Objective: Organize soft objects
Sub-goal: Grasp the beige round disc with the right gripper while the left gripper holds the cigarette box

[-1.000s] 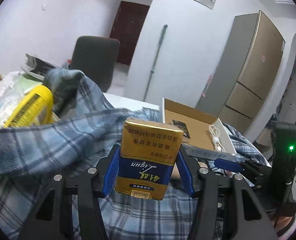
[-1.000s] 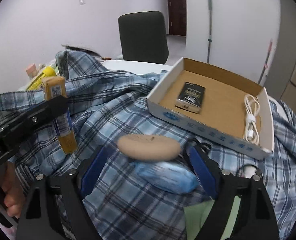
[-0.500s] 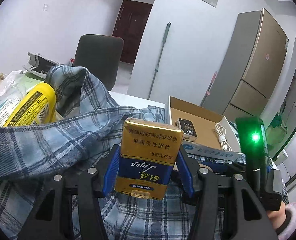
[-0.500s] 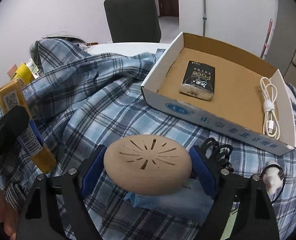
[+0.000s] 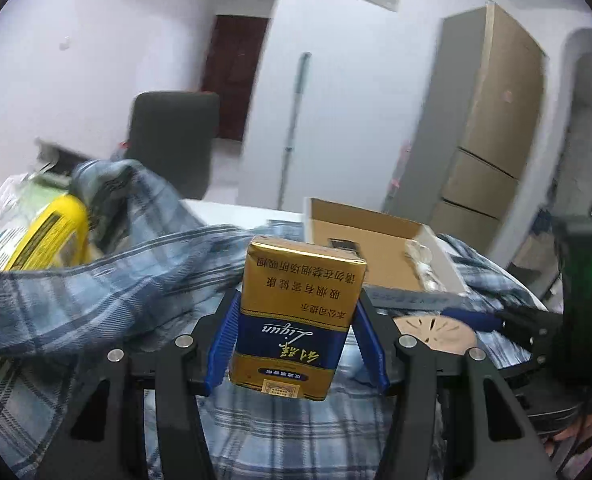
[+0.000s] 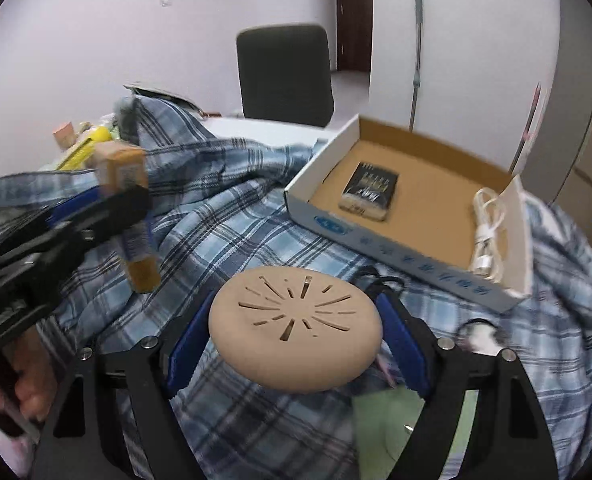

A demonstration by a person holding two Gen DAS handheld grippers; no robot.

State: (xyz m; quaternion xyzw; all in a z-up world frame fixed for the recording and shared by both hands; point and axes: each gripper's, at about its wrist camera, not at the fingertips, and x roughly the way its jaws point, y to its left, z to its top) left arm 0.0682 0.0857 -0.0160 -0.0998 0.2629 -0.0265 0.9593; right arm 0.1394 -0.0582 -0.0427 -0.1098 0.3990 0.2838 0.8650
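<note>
My left gripper (image 5: 296, 320) is shut on a gold and blue cigarette pack (image 5: 296, 320), held upright above the blue plaid shirt (image 5: 95, 292). The right wrist view shows that pack (image 6: 129, 216) at the left in the left gripper (image 6: 95, 208). My right gripper (image 6: 296, 332) is shut on a tan oval disc with slits (image 6: 296, 332), lifted above the shirt (image 6: 235, 220); the blue pads press its two sides. The disc (image 5: 434, 330) also appears at the right of the left wrist view. The open cardboard box (image 6: 412, 276) holds a black pack (image 6: 370, 190) and a white cable (image 6: 486, 232).
A yellow bottle (image 5: 47, 240) and packets lie at the far left of the table. A dark chair (image 6: 283, 76) stands behind the table. A small white and black object (image 6: 480, 338) lies on the shirt at the right. A person's hand (image 6: 23, 384) grips the left tool.
The right gripper has closed on the tan disc and lifted it off the blue packet on the shirt. The left gripper with the pack shifted sideways a little.
</note>
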